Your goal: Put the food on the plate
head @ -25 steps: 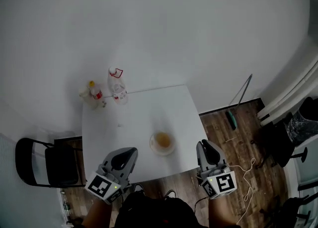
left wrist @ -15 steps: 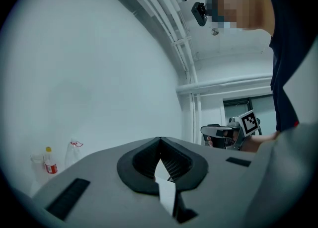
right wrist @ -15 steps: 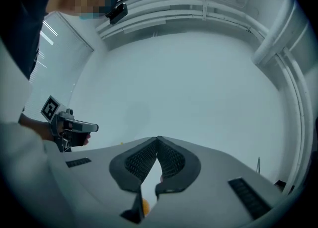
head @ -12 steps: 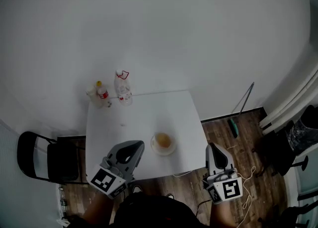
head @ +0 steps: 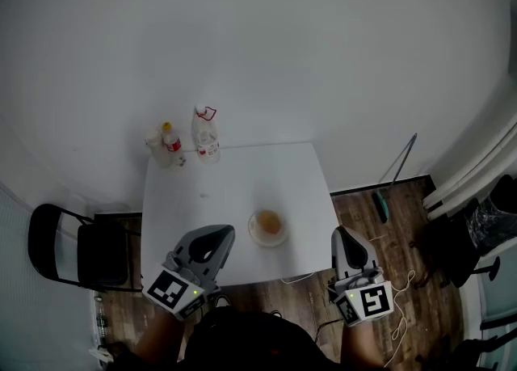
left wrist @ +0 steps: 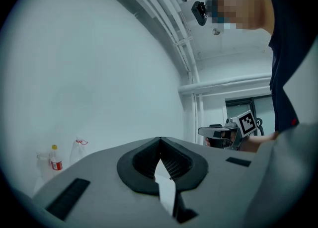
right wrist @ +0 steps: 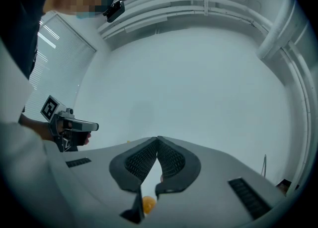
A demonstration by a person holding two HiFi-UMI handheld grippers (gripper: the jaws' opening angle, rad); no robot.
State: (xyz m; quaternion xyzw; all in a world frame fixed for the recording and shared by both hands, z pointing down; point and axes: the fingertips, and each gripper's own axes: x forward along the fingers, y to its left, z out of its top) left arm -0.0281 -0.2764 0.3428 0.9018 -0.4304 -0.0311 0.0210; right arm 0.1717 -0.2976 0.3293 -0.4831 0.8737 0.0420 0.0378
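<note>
Showing right gripper newly pressed shut on nothing, left gripper likewise closed and empty, both near table edge; food lying on plate, so task apparently complete.

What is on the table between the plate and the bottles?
Nothing: in the head view, the stretch of white table between the plate and the bottles is bare.

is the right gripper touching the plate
Apart. The head view shows the right gripper by the near edge, with a strip of bare table between it and the plate.
</note>
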